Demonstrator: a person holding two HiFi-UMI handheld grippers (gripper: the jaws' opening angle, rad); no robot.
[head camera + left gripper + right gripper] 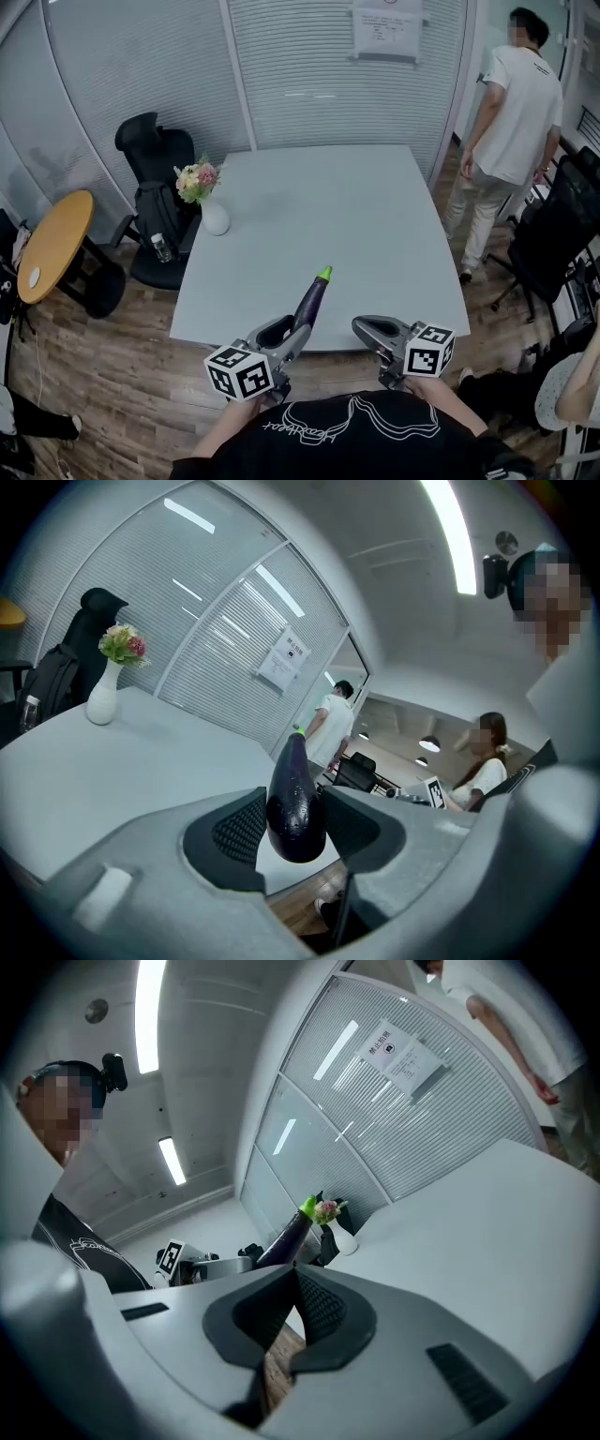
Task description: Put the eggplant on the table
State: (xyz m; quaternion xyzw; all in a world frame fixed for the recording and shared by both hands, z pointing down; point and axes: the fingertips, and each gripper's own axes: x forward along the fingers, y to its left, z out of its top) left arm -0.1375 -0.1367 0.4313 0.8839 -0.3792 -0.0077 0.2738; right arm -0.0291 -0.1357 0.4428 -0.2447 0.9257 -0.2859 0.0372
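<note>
Left fingers (242, 827): dark ribbed pads pressed on the fat, rounded end of the eggplant (295, 799), one pad on each side.
Left gripper (289, 336): holds the eggplant and points close to level, out towards the table. Its marker cube sits at the near end, over the person's hand.
Eggplant: dark purple and glossy. It sticks out past the jaw tips with its green stem end farthest from the person. It is held in the air, not resting on anything.
Eggplant position: in the head view it lies over the near edge of the table (375, 216). In the left gripper view, wood floor (122, 375) shows below the jaws and the tabletop stretches ahead.
Right fingers (322, 1307): pad tips meet, with nothing between them.
Right gripper (292, 1271): closed and empty, held just beside the left one at the same near edge of the table.
Table: pale grey, rectangular, mostly bare.
Vase (215, 217): white, upright, near the far left corner of the table, holding pink and yellow flowers (198, 178).
Left of table: a black chair (155, 150), a water bottle (161, 247) and, further left, a round wooden table (52, 244).
Right of table: a person in a white shirt (516, 112) stands facing away.
Back wall: glass with blinds and a paper notice (386, 28).
</note>
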